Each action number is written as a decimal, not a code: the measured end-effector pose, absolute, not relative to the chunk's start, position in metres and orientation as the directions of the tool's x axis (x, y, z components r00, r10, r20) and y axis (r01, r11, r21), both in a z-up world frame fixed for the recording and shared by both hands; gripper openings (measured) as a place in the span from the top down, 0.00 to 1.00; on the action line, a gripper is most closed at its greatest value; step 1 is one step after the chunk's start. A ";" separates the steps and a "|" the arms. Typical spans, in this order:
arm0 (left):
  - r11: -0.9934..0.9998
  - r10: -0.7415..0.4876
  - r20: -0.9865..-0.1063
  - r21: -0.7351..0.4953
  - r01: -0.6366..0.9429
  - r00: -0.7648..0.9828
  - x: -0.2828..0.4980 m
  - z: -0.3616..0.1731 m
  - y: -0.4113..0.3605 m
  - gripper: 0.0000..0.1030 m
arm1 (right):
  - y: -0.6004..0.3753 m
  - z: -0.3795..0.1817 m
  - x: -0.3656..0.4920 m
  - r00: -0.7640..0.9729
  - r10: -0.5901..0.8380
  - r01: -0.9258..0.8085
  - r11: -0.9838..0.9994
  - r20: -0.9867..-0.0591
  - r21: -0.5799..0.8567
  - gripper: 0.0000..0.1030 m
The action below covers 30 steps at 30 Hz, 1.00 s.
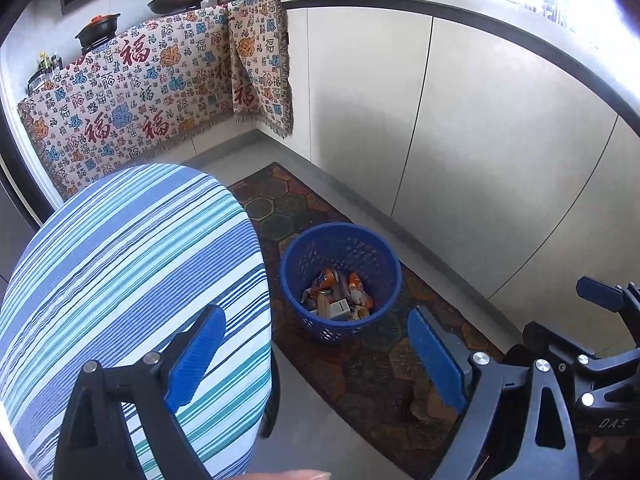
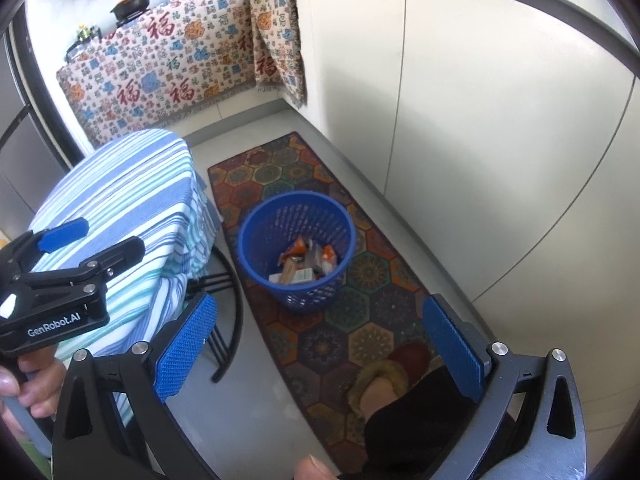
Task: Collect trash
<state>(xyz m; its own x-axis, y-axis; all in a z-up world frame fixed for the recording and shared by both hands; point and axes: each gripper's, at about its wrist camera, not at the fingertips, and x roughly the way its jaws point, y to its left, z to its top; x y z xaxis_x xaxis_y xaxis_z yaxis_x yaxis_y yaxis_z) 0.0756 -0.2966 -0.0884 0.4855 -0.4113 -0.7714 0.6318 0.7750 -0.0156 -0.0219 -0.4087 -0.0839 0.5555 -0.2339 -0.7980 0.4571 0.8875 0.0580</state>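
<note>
A blue mesh wastebasket (image 1: 384, 256) (image 2: 256, 224) stands on a patterned rug and holds trash (image 1: 340, 294) (image 2: 306, 260): orange wrappers, a small carton, a crushed can. My left gripper (image 1: 316, 356) hovers open above the floor between the striped table and the basket, nothing between its blue pads (image 1: 196, 364). My right gripper (image 2: 320, 348) is open too, empty, held above the rug on the near side of the basket. The left gripper's body (image 2: 60, 276) shows at the left of the right wrist view, over the table.
A round table with a blue striped cloth (image 1: 120, 288) (image 2: 132, 208) stands left of the basket, with black legs (image 2: 228, 320) beneath. White cabinets (image 1: 460, 128) line the right side. A patterned cloth (image 1: 132, 96) hangs over the far counter. A person's slippered foot (image 2: 384, 380) rests on the rug (image 2: 360, 292).
</note>
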 end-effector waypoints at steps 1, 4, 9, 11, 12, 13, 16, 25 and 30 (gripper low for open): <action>0.776 -0.410 -0.771 -0.014 0.631 0.487 0.075 -0.088 -0.297 0.09 | -0.409 -0.084 -0.022 0.555 -0.234 0.457 0.888 -0.798 0.057 0.00; 0.775 -0.409 -0.772 -0.013 0.632 0.486 0.075 -0.088 -0.298 0.09 | -0.408 -0.084 -0.023 0.555 -0.229 0.457 0.887 -0.800 0.062 0.00; 0.775 -0.408 -0.773 -0.012 0.632 0.485 0.074 -0.087 -0.300 0.09 | -0.408 -0.084 -0.025 0.557 -0.224 0.456 0.888 -0.800 0.068 0.00; 0.776 -0.408 -0.773 -0.013 0.630 0.486 0.074 -0.087 -0.300 0.09 | -0.406 -0.083 -0.025 0.559 -0.221 0.453 0.889 -0.799 0.071 0.00; 0.776 -0.410 -0.772 -0.015 0.631 0.485 0.074 -0.086 -0.299 0.09 | -0.406 -0.083 -0.026 0.559 -0.221 0.452 0.889 -0.799 0.071 0.00; 0.776 -0.410 -0.772 -0.015 0.631 0.486 0.074 -0.086 -0.299 0.09 | -0.405 -0.083 -0.026 0.559 -0.221 0.451 0.890 -0.799 0.070 0.00; 0.777 -0.407 -0.771 -0.011 0.629 0.490 0.074 -0.085 -0.299 0.09 | -0.403 -0.082 -0.026 0.562 -0.218 0.449 0.891 -0.798 0.073 0.00; 0.777 -0.408 -0.770 -0.010 0.630 0.491 0.074 -0.084 -0.298 0.09 | -0.403 -0.081 -0.027 0.567 -0.218 0.449 0.890 -0.794 0.076 0.00; 0.775 -0.410 -0.768 -0.010 0.631 0.492 0.073 -0.082 -0.299 0.09 | -0.403 -0.081 -0.026 0.567 -0.217 0.449 0.890 -0.795 0.077 0.00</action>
<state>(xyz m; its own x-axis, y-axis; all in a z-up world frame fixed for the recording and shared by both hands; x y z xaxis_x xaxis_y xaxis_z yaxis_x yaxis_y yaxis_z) 0.0728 -0.2990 -0.0822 0.4921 -0.4103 -0.7678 0.6314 0.7754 -0.0097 -0.0261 -0.4033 -0.0808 0.5672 -0.2169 -0.7945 0.4489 0.8902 0.0775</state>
